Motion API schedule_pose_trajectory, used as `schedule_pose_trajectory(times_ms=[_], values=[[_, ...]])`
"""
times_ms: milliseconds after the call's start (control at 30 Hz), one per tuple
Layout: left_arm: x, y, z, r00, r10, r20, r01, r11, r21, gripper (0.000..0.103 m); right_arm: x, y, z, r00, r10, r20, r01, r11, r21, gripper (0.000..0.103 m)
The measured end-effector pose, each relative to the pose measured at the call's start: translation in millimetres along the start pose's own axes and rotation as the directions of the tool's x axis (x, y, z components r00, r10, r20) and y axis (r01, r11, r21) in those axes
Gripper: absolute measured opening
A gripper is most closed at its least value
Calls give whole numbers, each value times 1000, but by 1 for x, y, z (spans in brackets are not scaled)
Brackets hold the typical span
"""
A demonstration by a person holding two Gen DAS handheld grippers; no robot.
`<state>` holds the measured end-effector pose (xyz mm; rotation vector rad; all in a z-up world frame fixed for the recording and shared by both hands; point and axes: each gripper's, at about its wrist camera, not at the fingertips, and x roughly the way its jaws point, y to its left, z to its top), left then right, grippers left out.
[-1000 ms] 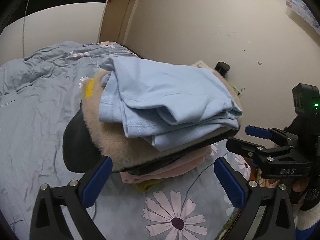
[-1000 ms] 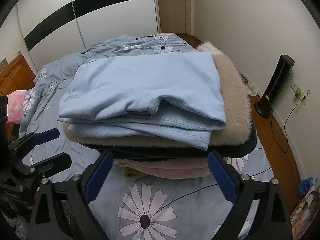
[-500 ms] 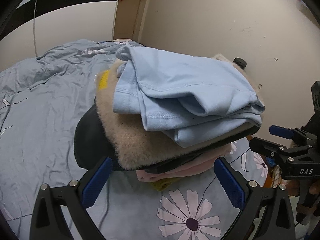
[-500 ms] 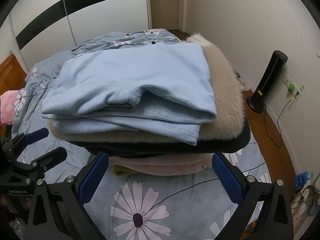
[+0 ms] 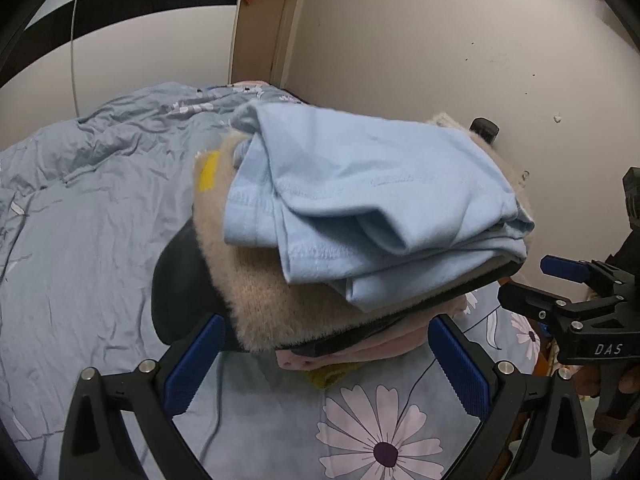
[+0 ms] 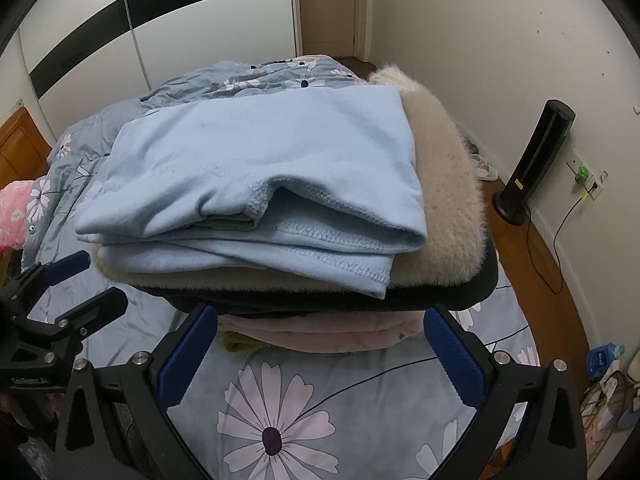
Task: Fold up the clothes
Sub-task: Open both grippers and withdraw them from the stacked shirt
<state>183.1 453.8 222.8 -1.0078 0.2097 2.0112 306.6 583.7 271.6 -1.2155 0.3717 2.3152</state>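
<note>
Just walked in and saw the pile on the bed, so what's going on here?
A person holds a gripper in each hand, facing a stack of folded clothes on the flowered bedsheet. The light blue garment lies on top, over a beige fluffy one, a black one and a pink one. The left gripper and right gripper have their jaws open, holding nothing.

Black tower heater (image 6: 536,160) by the wall, floral bedsheet (image 6: 320,420), wardrobe (image 6: 160,20).

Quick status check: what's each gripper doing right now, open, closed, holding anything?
Left gripper: open, holding nothing, jaws spread before the clothes stack.
Right gripper: open, holding nothing, facing the same stack.
</note>
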Motion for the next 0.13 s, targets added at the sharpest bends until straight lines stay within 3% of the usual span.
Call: schedule_pose_trajectory(times_ms=[133], values=[[-11, -5, 6, 999, 11, 47, -12, 1000, 24, 103, -6, -1, 6, 1000, 1, 16, 0, 1000, -3, 103]])
